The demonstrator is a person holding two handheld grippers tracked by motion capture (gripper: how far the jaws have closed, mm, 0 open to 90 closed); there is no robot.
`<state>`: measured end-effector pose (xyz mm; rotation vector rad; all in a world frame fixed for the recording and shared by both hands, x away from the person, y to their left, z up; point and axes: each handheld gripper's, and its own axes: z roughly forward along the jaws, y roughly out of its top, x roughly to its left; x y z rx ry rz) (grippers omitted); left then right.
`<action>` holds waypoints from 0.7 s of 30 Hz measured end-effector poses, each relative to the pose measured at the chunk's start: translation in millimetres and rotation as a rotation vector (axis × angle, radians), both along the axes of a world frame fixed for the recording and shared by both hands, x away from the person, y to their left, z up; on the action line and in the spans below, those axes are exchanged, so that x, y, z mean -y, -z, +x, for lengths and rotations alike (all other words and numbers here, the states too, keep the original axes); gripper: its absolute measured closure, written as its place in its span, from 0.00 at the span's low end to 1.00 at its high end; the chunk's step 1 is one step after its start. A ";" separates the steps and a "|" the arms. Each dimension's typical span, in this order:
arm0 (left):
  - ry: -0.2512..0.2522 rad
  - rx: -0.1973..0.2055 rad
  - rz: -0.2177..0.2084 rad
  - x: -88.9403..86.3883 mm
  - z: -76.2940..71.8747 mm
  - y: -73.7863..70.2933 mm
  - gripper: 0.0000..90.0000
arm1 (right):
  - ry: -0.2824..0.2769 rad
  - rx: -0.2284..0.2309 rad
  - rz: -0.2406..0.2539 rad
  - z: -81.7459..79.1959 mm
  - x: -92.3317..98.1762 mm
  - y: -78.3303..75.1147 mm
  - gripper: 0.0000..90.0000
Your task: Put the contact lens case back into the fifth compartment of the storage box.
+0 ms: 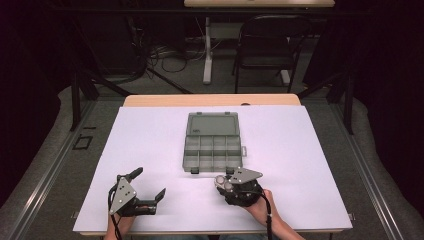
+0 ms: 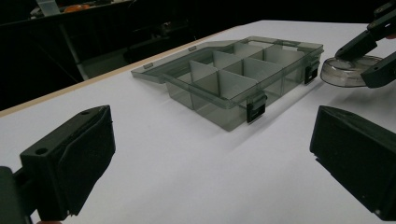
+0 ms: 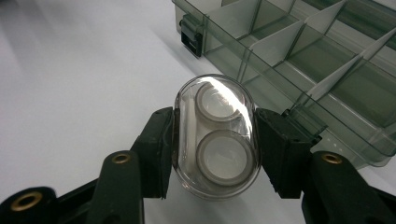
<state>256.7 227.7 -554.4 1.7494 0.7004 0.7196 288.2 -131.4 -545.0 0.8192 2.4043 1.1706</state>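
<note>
Now my right gripper (image 3: 215, 140) jaws pinch the clear oval case (image 3: 215, 136) across its short sides; its long way points straight ahead, toward the box (image 3: 299, 65). My left gripper (image 2: 210, 163) jaws are spread.

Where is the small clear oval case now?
The clear oval case sits between the right gripper pads, at the organizer box's near right corner.

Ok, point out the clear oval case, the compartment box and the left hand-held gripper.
clear oval case (image 3: 215, 136), right gripper view, its transparent top.
compartment box (image 1: 213, 148), high view, a middle divider.
left hand-held gripper (image 1: 150, 186), high view, midway between its fingertips.
</note>
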 end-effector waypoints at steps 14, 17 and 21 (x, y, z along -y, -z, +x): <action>-0.002 0.005 0.005 0.4 -0.5 -0.7 0.00 | 0.001 0.030 0.020 -0.6 5.5 -10.9 0.55; -0.002 0.003 0.004 1.2 -0.6 -0.7 0.00 | 0.003 0.036 0.026 -0.8 6.9 -14.0 0.55; -0.003 0.001 0.005 1.2 -0.4 -0.9 0.00 | 0.006 0.044 0.033 -0.6 8.5 -17.9 0.55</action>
